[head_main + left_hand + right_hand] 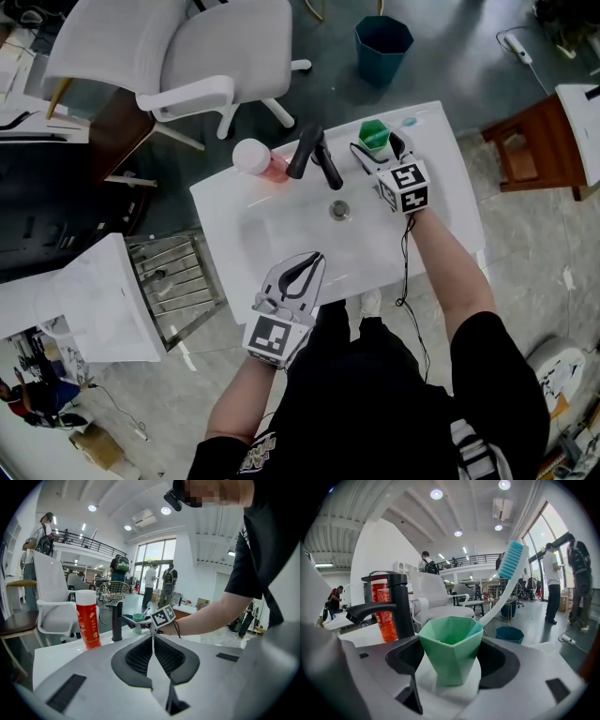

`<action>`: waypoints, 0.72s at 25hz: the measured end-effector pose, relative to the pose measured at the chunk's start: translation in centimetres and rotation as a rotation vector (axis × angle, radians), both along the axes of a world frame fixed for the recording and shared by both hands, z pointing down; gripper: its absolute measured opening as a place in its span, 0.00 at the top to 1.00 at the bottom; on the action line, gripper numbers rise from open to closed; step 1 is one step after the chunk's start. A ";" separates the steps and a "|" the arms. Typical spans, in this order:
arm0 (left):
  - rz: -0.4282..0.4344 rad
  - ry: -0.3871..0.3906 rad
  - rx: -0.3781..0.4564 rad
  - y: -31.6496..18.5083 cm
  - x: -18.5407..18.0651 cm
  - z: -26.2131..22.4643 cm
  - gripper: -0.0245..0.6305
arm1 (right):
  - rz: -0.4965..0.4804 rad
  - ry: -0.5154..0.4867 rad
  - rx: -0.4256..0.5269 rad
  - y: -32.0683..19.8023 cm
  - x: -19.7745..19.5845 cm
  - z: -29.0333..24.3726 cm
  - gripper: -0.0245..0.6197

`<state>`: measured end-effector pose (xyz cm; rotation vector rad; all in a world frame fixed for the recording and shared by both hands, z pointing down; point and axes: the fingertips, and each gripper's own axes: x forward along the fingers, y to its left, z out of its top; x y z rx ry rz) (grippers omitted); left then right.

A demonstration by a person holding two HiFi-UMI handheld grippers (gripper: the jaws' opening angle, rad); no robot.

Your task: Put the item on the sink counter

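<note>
A green faceted cup holding a white toothbrush with blue bristles stands at the back right of the white sink counter. My right gripper is shut on the green cup, a jaw pressed to each side; in the head view this gripper is just right of the black faucet. My left gripper is shut and empty, over the front rim of the basin. In the left gripper view its jaws point at the faucet.
A red bottle with a white cap stands left of the faucet. Basin drain lies mid-sink. Around the sink: white chair, teal bin, brown stool, wire rack.
</note>
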<state>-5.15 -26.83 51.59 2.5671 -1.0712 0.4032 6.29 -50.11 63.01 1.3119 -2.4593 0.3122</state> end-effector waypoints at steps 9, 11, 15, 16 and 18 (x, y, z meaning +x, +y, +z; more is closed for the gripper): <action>0.002 0.005 0.009 0.5 0.7 -0.4 0.93 | 0.025 -0.006 -0.017 1.1 1.2 -0.1 0.36; 0.013 -0.004 0.020 0.7 0.9 -0.5 0.93 | 0.028 -0.011 -0.019 1.7 1.5 -0.2 0.36; -0.001 0.020 0.022 1.1 1.6 -1.2 0.93 | 0.016 -0.006 -0.014 3.3 1.9 -0.7 0.36; -0.010 0.033 0.017 1.3 1.9 -1.4 0.93 | 0.009 -0.005 -0.012 3.9 2.0 -0.9 0.36; -0.013 0.043 0.019 1.7 2.4 -1.8 0.93 | -0.005 -0.006 -0.006 5.0 2.2 -1.5 0.36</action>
